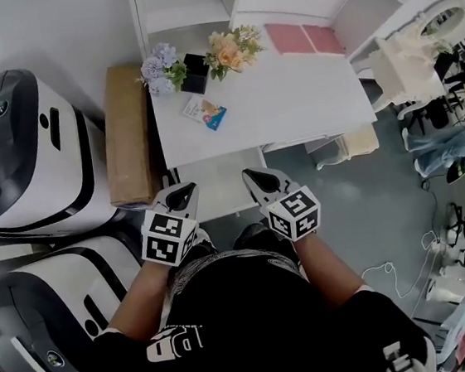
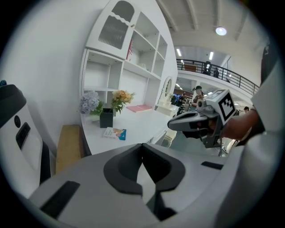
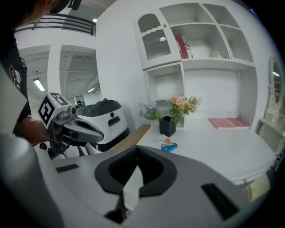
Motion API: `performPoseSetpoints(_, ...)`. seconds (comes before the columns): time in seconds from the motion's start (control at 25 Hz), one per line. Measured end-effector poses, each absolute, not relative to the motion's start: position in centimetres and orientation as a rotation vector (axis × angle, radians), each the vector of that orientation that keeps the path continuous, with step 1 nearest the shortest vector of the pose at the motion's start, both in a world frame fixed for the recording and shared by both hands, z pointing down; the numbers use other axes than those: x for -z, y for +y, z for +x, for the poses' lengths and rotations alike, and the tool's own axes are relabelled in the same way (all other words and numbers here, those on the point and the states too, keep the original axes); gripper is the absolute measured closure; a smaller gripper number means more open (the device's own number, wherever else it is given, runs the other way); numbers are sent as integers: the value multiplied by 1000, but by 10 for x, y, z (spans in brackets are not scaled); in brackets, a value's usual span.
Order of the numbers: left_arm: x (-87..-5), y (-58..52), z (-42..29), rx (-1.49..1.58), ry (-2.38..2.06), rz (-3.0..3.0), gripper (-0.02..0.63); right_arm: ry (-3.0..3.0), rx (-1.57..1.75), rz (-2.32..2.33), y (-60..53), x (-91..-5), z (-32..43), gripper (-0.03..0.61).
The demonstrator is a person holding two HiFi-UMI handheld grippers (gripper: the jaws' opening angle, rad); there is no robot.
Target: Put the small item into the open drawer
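The small item, a white and blue packet (image 1: 205, 111), lies flat on the white desk (image 1: 289, 99) in front of the flowers. It also shows in the left gripper view (image 2: 115, 132) and the right gripper view (image 3: 167, 144). Under the desk's front edge the white drawer (image 1: 219, 178) stands pulled out. My left gripper (image 1: 182, 197) and right gripper (image 1: 259, 185) hover side by side over the drawer's near end, well short of the packet. Both are shut and hold nothing. The left gripper (image 2: 142, 149) faces the desk, with the right gripper (image 2: 173, 124) beside it. The right gripper (image 3: 137, 153) sees the left gripper (image 3: 99, 132).
A black vase with flowers (image 1: 194, 64) and pink books (image 1: 306, 39) sit at the back of the desk under a white shelf unit. A brown cardboard box (image 1: 127, 135) stands left of the desk. Two large grey and white machines (image 1: 20, 155) (image 1: 40, 328) fill the left. A white chair (image 1: 406, 65) stands right.
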State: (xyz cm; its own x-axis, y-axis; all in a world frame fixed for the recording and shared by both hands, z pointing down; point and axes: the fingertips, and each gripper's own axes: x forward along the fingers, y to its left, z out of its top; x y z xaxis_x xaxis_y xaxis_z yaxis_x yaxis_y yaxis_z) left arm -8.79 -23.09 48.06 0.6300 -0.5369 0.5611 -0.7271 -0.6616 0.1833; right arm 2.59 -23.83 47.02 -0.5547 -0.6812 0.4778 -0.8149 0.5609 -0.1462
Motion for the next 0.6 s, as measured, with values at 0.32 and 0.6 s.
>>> performPoseSetpoints(0.32,-489,-251,-84,-647,-999,2446,600,-2393,-469,1190,-269,-482,25,568)
performPoseSetpoints(0.6,-486,-269,-86,-609,-1079,2396,600,-2363,-385,1079,-309,-494,23,540)
